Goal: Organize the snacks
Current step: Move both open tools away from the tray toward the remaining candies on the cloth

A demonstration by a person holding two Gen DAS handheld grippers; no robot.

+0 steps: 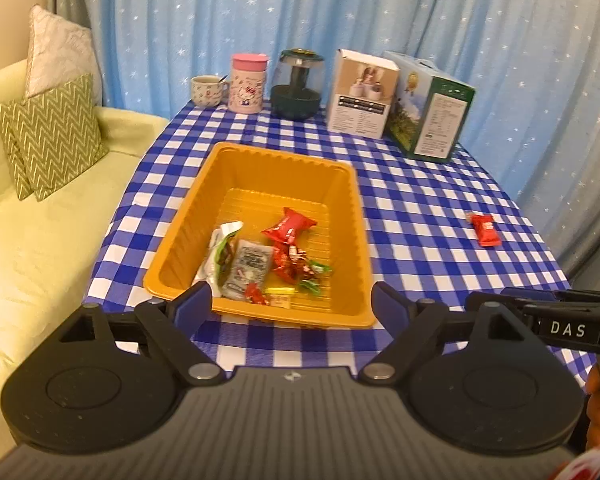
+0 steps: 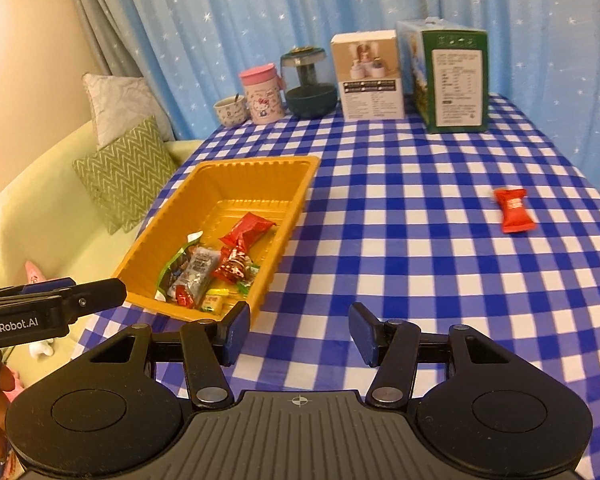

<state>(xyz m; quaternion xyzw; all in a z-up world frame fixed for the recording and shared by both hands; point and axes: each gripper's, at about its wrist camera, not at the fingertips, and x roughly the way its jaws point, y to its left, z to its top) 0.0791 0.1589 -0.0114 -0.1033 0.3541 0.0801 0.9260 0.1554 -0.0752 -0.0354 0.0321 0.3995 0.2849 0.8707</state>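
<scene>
Tablecloth (image 2: pixel 420 240) in blue and white checks is covering the whole table that I am seeing from both cameras. On its left part the orange plastic tray (image 1: pixel 256 160) is sitting, and it is holding a pile of wrapped snacks (image 1: pixel 268 264): red packets, a grey sachet, a green and white wrapper and a small yellow sweet. Along the far edge the green carton (image 2: pixel 456 80), the white box (image 2: pixel 370 76), the dark glass-domed jar (image 2: pixel 308 84), the pink cartoon tumbler (image 2: pixel 262 94) and the small mug (image 2: pixel 231 110) are standing in a row. I am holding the left gripper (image 1: pixel 290 306) just before the near rim of the tray, its jaws spread wide and gripping nothing. The right gripper (image 2: pixel 298 330) is hanging over bare cloth beside the tray, jaws also wide apart and carrying nothing. One red candy (image 2: pixel 515 210) is lying alone on the cloth, well apart from the tray, on the right side.
</scene>
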